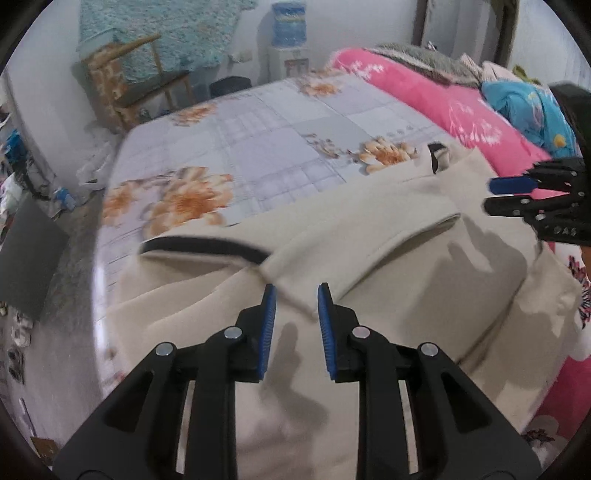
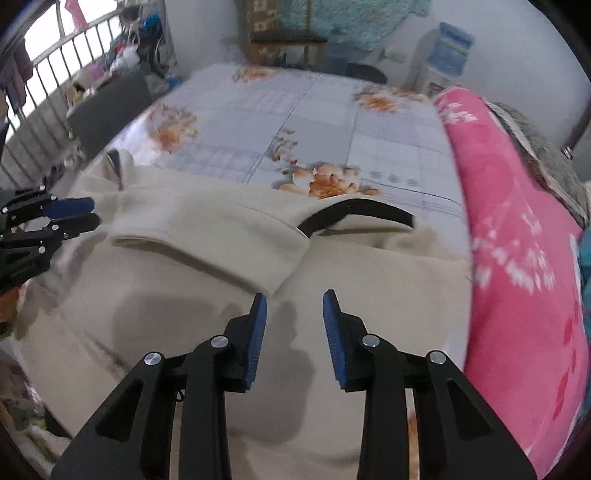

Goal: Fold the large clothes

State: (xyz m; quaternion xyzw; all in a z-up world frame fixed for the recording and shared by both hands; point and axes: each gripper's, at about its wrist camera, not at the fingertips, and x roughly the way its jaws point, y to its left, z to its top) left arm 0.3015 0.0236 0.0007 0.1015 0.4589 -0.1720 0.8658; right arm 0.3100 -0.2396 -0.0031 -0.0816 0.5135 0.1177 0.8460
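left wrist view: the left gripper point(image 1: 296, 295) hangs just above a cream garment point(image 1: 388, 280) spread over the near part of the bed point(image 1: 258, 147). its blue pads stand apart with nothing between them, poised over a folded edge of cloth near a black-trimmed cuff point(image 1: 207, 245). the right gripper point(image 1: 491, 195) shows at the right edge, jaws a little apart and empty as far as i can tell. a pink quilt point(image 1: 424, 92) lies along the far right side. the only container i can make out is a water bottle point(image 1: 290, 24) on its dispenser by the wall; whether it holds water is unclear.

right wrist view: the right gripper point(image 2: 294, 301) also hovers spread and empty over the cream garment point(image 2: 184, 295), near where two folded sleeves meet. the left gripper point(image 2: 92, 212) sits at the left edge.

risks, as i judge them: closing on one layer only would drag the top fold loose; pinching the bedsheet with the cloth would lift both; uneven pulls between the hands could skew the fold.
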